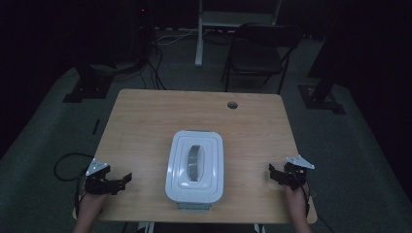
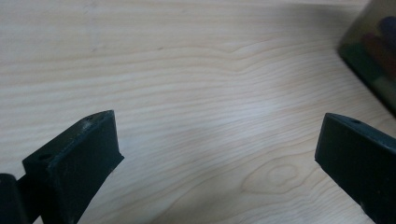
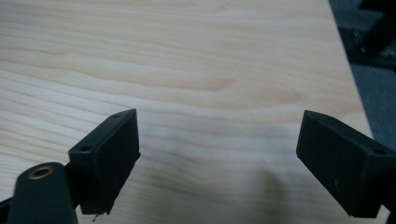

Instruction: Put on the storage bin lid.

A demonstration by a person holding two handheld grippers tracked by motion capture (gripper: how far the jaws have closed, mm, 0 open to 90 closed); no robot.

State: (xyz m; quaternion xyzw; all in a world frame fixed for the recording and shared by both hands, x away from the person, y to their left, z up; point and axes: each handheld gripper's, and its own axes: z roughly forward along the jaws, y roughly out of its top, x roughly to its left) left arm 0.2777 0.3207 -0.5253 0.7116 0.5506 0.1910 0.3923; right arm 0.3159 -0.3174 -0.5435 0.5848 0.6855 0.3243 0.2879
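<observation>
A white lidded container (image 1: 195, 167) with a grey handle (image 1: 194, 163) set along the middle of its lid lies flat on the wooden table (image 1: 145, 121), its long sides running away from the person. It sits toward the near edge of the table, roughly midway between the two sides, and a small grey latch shows at each of its short ends. Nothing touches it.

To the left of the container, well apart from it and close to the table's near left corner, the left gripper (image 1: 125, 178) rests low over the wood with its jaws pointing toward the container. In the left gripper view the left gripper (image 2: 217, 154) has its two black jaws spread wide, with bare wood grain between them and nothing held; a see-through side wall of the container (image 2: 373, 60) with coloured shapes behind it shows at the upper right corner, too blurred to say what they are.

To the right of the container, also well apart from it and near the table's near right corner, the right gripper (image 1: 273, 173) lies over the wood with its jaws turned toward the container. In the right gripper view the right gripper (image 3: 217, 149) is likewise wide open over bare table, gripping nothing, and the table's edge with dark floor beyond shows at the upper right.

Beyond the container, near the table's far edge, is a round cable hole (image 1: 232, 105). Past that edge a dark folding chair (image 1: 257, 56) stands on the floor.
</observation>
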